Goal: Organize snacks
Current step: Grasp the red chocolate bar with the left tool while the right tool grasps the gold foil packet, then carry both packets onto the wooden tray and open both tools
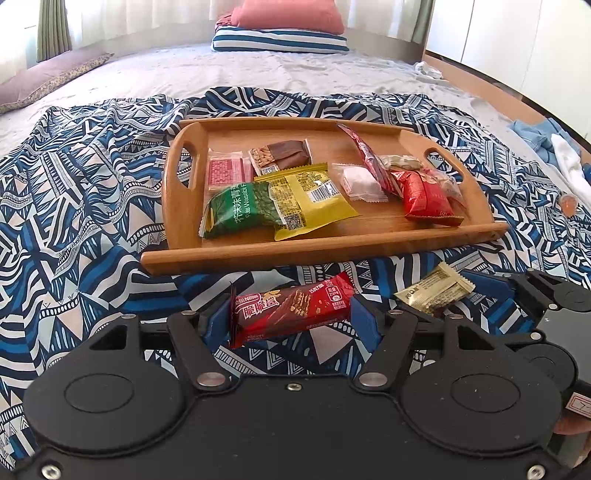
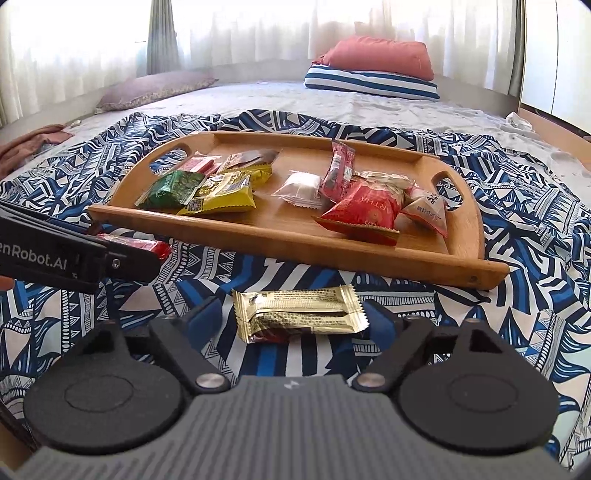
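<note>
A wooden tray (image 1: 325, 245) (image 2: 295, 240) on the patterned cloth holds several snack packs, among them a green one (image 1: 240, 210) and a yellow one (image 1: 314, 199). My left gripper (image 1: 291, 315) is shut on a red wafer bar (image 1: 291, 310), held across its ends in front of the tray; the bar also shows in the right wrist view (image 2: 136, 245). My right gripper (image 2: 295, 319) is shut on a gold snack packet (image 2: 299, 314), seen from the left wrist view too (image 1: 434, 291), just before the tray's near rim.
The blue-and-white patterned cloth (image 1: 74, 221) covers the bed. Pillows (image 1: 280, 33) lie at the far end. A small orange item (image 1: 567, 205) lies on the cloth right of the tray. The left gripper's body (image 2: 74, 254) crosses the right wrist view's left side.
</note>
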Demonstrator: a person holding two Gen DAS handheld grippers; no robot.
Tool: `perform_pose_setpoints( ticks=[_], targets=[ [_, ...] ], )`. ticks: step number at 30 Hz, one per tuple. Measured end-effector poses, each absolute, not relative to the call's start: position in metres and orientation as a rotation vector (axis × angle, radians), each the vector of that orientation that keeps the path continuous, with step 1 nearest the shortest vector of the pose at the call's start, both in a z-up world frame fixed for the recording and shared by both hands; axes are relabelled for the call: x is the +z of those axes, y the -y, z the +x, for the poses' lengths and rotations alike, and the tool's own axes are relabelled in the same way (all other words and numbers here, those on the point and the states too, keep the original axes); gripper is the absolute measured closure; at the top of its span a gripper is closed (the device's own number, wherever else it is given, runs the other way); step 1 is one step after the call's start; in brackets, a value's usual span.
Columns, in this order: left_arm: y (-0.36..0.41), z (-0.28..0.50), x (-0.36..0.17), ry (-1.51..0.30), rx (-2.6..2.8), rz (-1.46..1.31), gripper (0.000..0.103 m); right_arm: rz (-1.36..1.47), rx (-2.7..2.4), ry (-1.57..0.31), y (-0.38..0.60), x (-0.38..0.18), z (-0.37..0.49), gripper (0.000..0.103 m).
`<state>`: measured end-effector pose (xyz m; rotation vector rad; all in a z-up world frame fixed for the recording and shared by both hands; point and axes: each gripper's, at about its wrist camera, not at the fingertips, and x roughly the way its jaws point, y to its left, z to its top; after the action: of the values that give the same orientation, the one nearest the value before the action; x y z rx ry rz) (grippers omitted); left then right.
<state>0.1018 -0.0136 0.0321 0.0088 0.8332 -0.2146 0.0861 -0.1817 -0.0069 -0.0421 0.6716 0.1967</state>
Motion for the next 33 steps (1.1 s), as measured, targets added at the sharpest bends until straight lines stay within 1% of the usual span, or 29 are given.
perform_pose_setpoints(
  ticks=[7, 10, 22, 33],
  targets=[
    [0.013, 0.099, 0.032, -0.829, -0.218, 0.014, 0.037, -0.005, 0.186, -0.646, 0.185, -0.005, 0.079, 0.038],
    [0.013, 0.099, 0.032, -0.824, -0.221, 0.019, 0.037, 0.002, 0.18, -0.64, 0.185, -0.003, 0.078, 0.041],
    [0.016, 0.098, 0.043, -0.786, -0.228, 0.023, 0.037, 0.032, 0.163, -0.608, 0.186, 0.013, 0.072, 0.042],
    [0.015, 0.12, 0.07, -0.724, -0.23, -0.011, 0.037, 0.029, 0.121, -0.539, 0.193, 0.044, 0.088, 0.042]
  ],
)
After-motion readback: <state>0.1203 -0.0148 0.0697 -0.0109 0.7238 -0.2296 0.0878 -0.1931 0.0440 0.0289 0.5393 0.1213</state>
